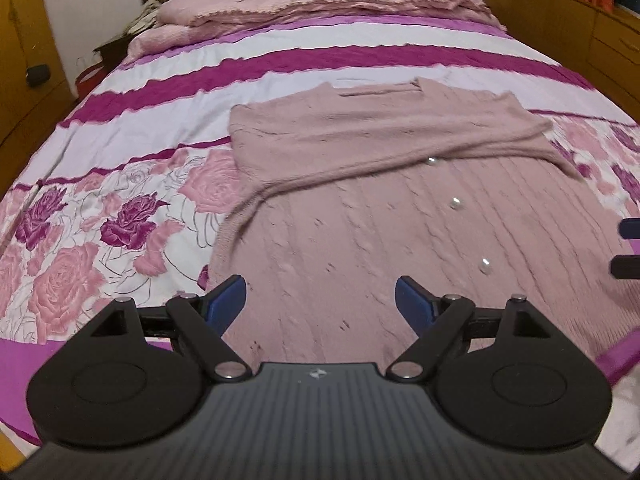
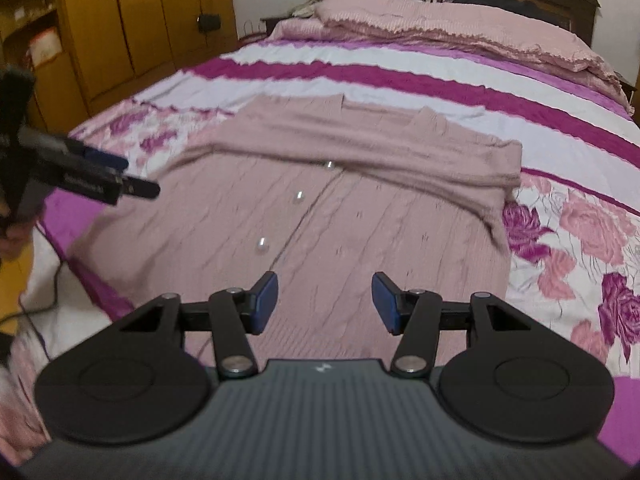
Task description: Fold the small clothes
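Note:
A dusty pink knit cardigan [image 1: 360, 208] [image 2: 340, 208] lies flat on the bed, front up, with both sleeves folded across its chest and pearl buttons [image 2: 262, 245] down the middle. My left gripper [image 1: 320, 300] hovers open over the cardigan's lower left part, nothing between its blue pads. My right gripper [image 2: 324, 300] hangs open above the hem, right of the button line, also empty. The left gripper [image 2: 132, 178] shows at the left edge of the right wrist view, and the right gripper's fingertips [image 1: 628, 228] show at the right edge of the left wrist view.
The bed carries a striped and rose-printed cover [image 1: 120, 216] with a pink blanket and pillows [image 1: 320, 0] at the head. Wooden wardrobes [image 2: 140, 20] stand at one side, a wooden dresser [image 1: 580, 32] at the other. A cable [image 2: 36, 304] trails by the bed's near corner.

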{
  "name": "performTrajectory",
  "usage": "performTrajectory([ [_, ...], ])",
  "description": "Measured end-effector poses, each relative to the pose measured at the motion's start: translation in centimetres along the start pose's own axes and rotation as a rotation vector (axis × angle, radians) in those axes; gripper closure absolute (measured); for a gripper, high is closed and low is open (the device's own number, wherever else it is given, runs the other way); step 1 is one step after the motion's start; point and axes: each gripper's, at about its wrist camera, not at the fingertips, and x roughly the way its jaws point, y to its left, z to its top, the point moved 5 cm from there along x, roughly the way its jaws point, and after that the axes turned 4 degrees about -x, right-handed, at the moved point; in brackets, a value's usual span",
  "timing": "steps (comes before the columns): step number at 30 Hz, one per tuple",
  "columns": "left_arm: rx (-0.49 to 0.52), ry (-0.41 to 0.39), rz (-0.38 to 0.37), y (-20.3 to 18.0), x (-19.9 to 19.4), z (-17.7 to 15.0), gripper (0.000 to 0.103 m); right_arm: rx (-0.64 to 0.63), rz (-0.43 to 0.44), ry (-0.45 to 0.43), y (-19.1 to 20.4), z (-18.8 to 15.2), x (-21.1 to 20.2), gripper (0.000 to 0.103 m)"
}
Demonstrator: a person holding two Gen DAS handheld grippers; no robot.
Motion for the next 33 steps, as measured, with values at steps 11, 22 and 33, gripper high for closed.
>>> performTrajectory([
  [11,0.132,0.017,0.059,0.0,-3.1,-3.8,0.016,-0.102,-0.045,0.059,3.6,-3.6,0.3,0.049],
  [22,0.177,0.057,0.077,-1.8,-1.8,-7.6,0.016,-0.250,-0.106,0.142,6.1,-7.2,1.4,0.042],
  [33,0.194,0.096,0.000,-4.1,-0.5,-9.4,0.016,-0.413,-0.234,0.107,6.7,-6.7,3.4,0.035],
])
